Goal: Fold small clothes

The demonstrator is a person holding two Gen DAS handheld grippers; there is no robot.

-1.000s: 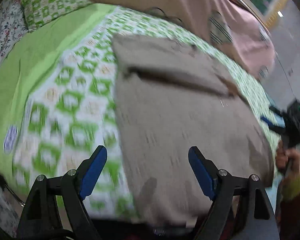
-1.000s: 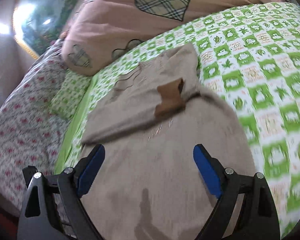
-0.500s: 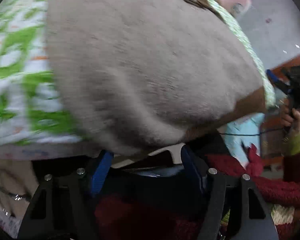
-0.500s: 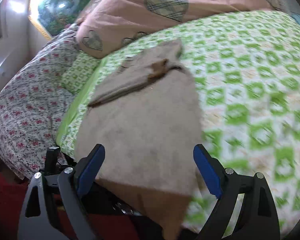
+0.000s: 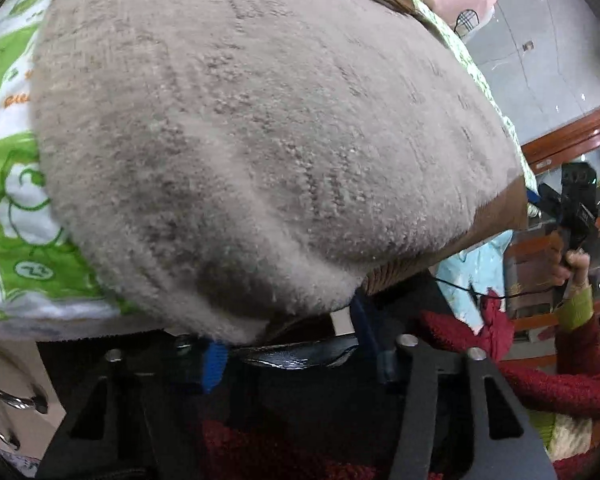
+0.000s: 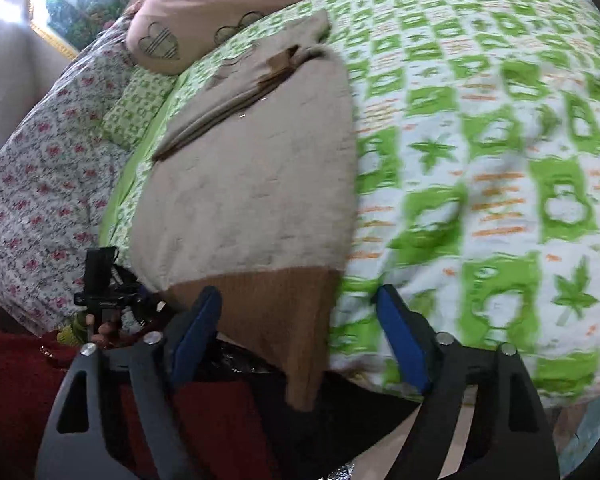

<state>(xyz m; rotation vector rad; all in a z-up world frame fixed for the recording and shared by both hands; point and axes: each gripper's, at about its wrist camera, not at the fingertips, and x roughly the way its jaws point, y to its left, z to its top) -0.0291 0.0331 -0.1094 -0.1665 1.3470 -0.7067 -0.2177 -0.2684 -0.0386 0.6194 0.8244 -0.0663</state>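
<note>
Two grippers at near edge of beige fuzzy knit sweater [image 6: 256,184] with brown ribbed hem, lying flat on green-and-white patterned bedspread [image 6: 500,160], hem hanging over bed edge. My left gripper [image 5: 288,344]: jaws closing, hem corner between blue pads, contact unclear. My right gripper [image 6: 300,336]: jaws closing, brown hem corner between them, pads not yet pressing it.

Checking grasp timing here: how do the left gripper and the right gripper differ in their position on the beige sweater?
The left gripper sits under the beige sweater at its fuzzy near-left corner; the right gripper straddles the brown ribbed hem at the other corner. The left's jaws are narrower than the right's. Both are closing, fabric between them.
</note>
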